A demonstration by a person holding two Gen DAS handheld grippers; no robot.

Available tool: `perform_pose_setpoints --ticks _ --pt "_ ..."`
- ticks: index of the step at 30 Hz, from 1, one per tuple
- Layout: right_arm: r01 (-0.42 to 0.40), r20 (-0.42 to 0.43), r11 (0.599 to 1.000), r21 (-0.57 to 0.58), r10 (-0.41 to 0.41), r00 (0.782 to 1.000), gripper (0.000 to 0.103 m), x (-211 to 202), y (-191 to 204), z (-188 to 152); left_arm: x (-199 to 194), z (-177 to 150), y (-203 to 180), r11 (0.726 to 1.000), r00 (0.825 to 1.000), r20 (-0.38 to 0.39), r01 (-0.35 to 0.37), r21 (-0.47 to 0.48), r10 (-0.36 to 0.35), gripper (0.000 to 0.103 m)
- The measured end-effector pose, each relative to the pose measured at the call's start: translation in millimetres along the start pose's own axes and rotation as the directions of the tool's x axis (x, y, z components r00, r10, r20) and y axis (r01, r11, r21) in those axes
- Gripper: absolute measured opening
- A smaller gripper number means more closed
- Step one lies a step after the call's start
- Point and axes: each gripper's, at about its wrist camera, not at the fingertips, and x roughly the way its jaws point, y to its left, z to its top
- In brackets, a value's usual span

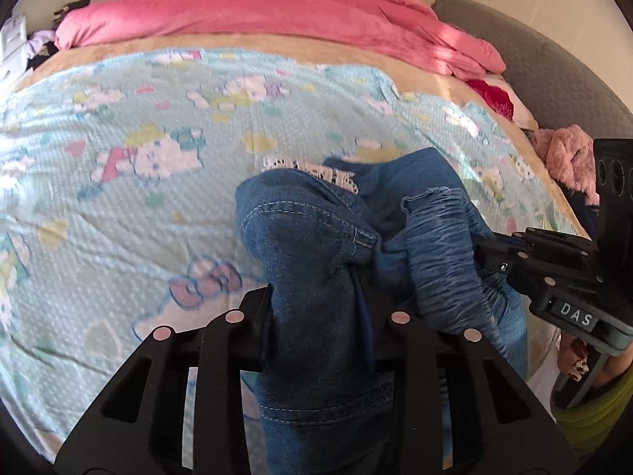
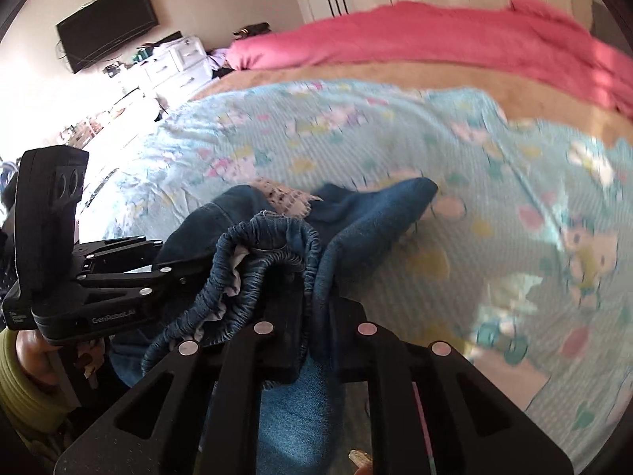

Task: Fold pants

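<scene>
Bed's cartoon sheet (image 1: 118, 126) sits under floppy, heavyish jeans (image 1: 316, 237), left tongs (image 1: 316, 316) and right tongs (image 2: 312, 316) both clamped on the stretchy waistband, best grab spot.

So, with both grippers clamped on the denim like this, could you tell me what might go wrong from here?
1. The left gripper pinches a thick bunch of the blue denim pants, not a clean edge, so the fold could come out crooked.
2. The right gripper grips the gathered elastic waistband; stretchy fabric may slip free when pulled.
3. The pants lie crumpled on the light blue cartoon-print bedsheet, so lifting might drag the loose sheet along.
</scene>
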Motion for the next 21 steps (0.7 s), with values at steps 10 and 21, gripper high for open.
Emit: perform_pose_setpoints --ticks 10,21 --pt "0.029 0.060 0.999 -0.027 -0.027 0.998 0.010 21 -1 55 -4 46 10 0.999 0.995 0.086 -0.046 -0.001 0.046 0.024" --pt "0.066 0.051 0.998 0.012 -0.067 0.996 0.010 51 -15 71 26 61 28 0.996 0.993 0.079 -0.084 -0.017 0.085 0.025"
